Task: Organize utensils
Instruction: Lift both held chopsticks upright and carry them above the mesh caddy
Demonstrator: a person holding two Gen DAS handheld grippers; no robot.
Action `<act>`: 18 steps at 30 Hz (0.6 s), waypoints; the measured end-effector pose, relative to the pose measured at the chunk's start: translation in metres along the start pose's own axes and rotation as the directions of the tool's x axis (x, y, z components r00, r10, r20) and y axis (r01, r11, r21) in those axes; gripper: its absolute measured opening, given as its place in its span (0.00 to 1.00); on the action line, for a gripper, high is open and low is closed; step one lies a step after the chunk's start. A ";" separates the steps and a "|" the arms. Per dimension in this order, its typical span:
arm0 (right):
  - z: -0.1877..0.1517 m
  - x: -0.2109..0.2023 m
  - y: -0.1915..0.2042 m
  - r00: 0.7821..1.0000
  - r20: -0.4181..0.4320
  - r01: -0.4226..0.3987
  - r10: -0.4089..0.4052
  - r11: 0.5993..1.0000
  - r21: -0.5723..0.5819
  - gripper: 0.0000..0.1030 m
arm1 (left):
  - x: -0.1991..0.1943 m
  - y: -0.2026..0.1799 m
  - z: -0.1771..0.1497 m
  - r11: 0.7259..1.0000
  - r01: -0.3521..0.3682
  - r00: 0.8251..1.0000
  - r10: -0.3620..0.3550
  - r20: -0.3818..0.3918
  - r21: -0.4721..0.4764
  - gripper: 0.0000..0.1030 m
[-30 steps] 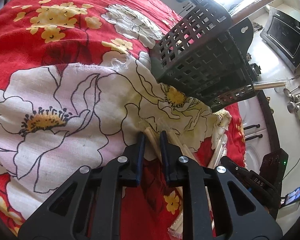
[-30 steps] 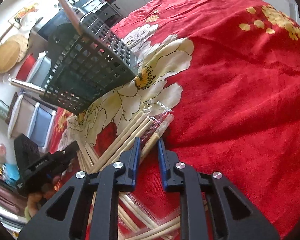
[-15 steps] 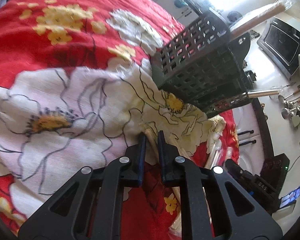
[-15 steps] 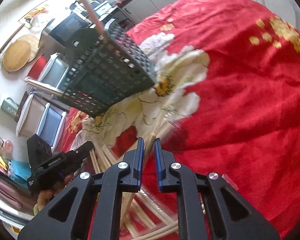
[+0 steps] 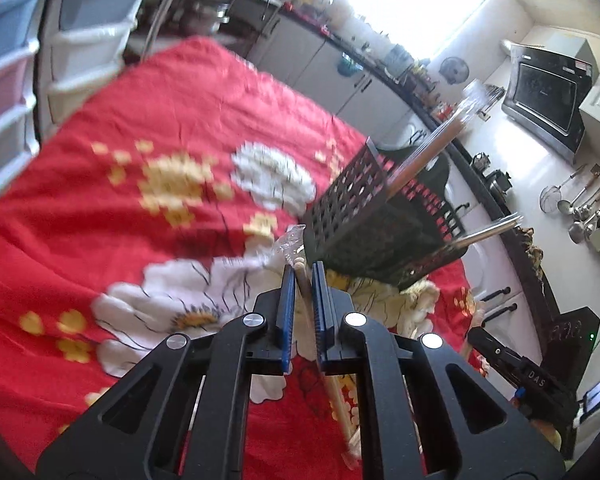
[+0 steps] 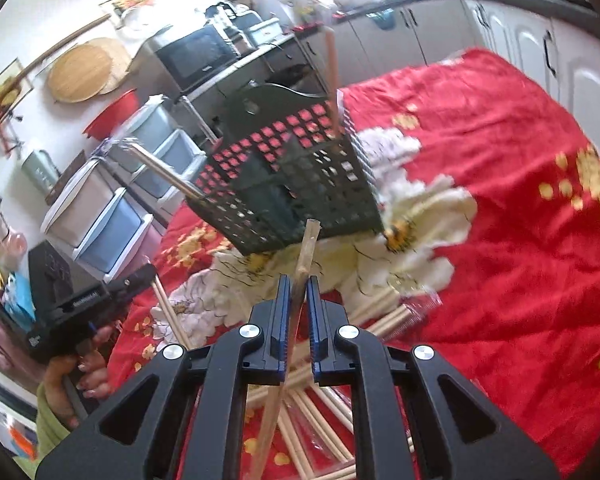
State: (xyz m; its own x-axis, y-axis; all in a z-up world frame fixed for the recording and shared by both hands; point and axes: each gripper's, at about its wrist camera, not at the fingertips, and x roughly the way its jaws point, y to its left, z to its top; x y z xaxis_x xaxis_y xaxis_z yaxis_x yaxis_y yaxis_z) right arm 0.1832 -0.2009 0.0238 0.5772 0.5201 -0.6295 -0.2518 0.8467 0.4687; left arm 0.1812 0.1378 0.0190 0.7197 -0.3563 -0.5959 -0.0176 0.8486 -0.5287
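Note:
My left gripper is shut on a wrapped pair of wooden chopsticks, lifted above the red flowered cloth. My right gripper is shut on another wooden chopstick, its tip pointing at the black perforated utensil basket. The basket also shows in the left wrist view and holds several chopsticks that stick out. More loose chopsticks lie on the cloth below my right gripper.
The left gripper and the hand holding it show in the right wrist view. The right gripper shows in the left wrist view. Plastic drawers, a microwave and a kitchen counter surround the table.
Both grippers have shut on chopsticks and lifted them off the cloth, tilting up toward the basket.

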 end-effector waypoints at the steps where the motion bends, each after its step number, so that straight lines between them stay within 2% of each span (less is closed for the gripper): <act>1: 0.002 -0.002 0.004 1.000 0.007 -0.002 0.002 1.000 -0.016 0.08 | -0.005 -0.003 0.001 1.000 -0.003 1.000 0.003 0.014 0.010 0.05; 9: 0.014 -0.018 0.031 0.997 0.079 -0.002 0.012 0.992 -0.130 0.07 | -0.042 -0.045 0.014 0.992 0.012 0.993 -0.027 0.118 0.126 0.03; 18: 0.028 -0.038 0.045 0.988 0.150 0.009 0.021 0.981 -0.194 0.06 | -0.053 -0.087 0.025 0.977 0.046 0.982 -0.082 0.170 0.206 0.03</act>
State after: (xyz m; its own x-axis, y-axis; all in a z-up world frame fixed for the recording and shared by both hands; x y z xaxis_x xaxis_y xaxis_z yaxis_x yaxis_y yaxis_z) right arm 0.1720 -0.1854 0.0860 0.6817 0.5151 -0.5196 -0.3930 0.8568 0.3338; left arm 0.1619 0.0924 0.1121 0.8260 -0.3530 -0.4395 0.1588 0.8938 -0.4194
